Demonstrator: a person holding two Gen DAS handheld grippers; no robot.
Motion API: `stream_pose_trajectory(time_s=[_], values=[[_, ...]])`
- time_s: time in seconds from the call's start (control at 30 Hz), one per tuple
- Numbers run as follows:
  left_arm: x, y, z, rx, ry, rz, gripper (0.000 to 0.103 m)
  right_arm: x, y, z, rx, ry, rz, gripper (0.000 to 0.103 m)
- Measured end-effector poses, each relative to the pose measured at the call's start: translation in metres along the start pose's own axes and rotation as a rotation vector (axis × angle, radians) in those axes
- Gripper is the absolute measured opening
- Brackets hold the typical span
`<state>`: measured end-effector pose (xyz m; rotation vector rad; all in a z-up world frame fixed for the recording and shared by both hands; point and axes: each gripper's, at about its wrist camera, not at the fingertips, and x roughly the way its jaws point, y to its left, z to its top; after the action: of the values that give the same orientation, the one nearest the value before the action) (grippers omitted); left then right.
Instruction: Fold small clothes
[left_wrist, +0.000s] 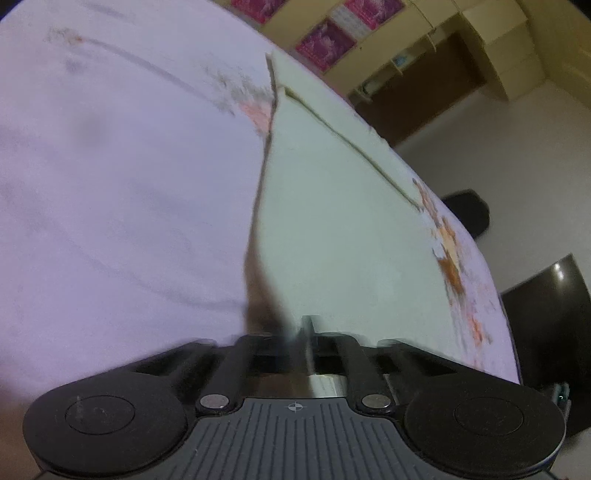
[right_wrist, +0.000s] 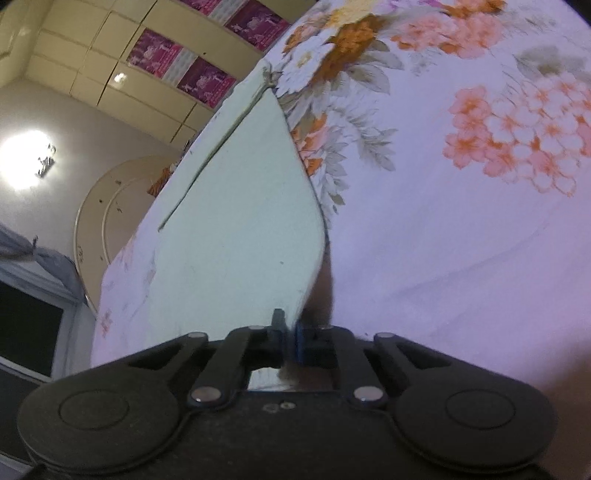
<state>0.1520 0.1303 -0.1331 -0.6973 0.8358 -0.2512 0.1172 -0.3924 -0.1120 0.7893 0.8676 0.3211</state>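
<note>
A pale green garment lies flat on a lavender floral sheet, with a seam line running across it. In the left wrist view my left gripper is shut on the garment's near edge, and the cloth rises into its jaws. The right wrist view shows the same pale green garment stretching away from the camera. My right gripper is shut on the garment's near corner, and its blue pad presses against the fabric. The pinched part of the cloth is hidden between the jaws in both views.
The floral sheet spreads wide to the right of the garment. The sheet's edge drops off to the floor, where dark furniture stands. Cream cabinets with pink posters line the far wall. A dark window is at left.
</note>
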Motion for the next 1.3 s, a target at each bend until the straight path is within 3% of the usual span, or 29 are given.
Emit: stream_pose_trajectory(time_s=[0.13, 0.2, 0.3, 0.37, 0.4, 0.6, 0.7, 0.97, 1.3], values=[[-0.024, -0.002, 0.004, -0.044, -0.141, -0.108, 0.002, -0.019, 0.016, 0.003, -0.04, -0.068, 0.056, 0.005], [-0.022, -0.002, 0.003, -0.027, -0.123, -0.086, 0.002, -0.033, 0.026, 0.005, -0.082, -0.115, 0.101, 0.005], [0.0, 0.012, -0.004, -0.038, -0.006, 0.039, 0.002, -0.035, 0.02, 0.005, -0.093, -0.138, 0.086, 0.005], [-0.003, 0.015, -0.005, -0.069, -0.028, 0.014, 0.002, -0.017, 0.006, 0.006, -0.052, -0.059, -0.019, 0.005], [-0.006, 0.013, -0.004, -0.068, -0.041, 0.009, 0.002, -0.014, 0.003, 0.005, -0.043, -0.052, -0.026, 0.005], [-0.013, -0.001, 0.013, -0.078, -0.112, -0.057, 0.002, -0.02, 0.016, 0.015, -0.039, -0.108, 0.042, 0.005], [-0.007, -0.01, 0.037, -0.079, -0.146, -0.09, 0.002, -0.017, 0.028, 0.033, -0.062, -0.128, 0.062, 0.005], [0.027, -0.052, 0.143, -0.008, -0.214, -0.1, 0.002, 0.009, 0.068, 0.112, -0.091, -0.188, 0.08, 0.005], [0.121, -0.063, 0.252, 0.001, -0.219, -0.042, 0.002, 0.096, 0.094, 0.234, -0.113, -0.184, 0.077, 0.005]])
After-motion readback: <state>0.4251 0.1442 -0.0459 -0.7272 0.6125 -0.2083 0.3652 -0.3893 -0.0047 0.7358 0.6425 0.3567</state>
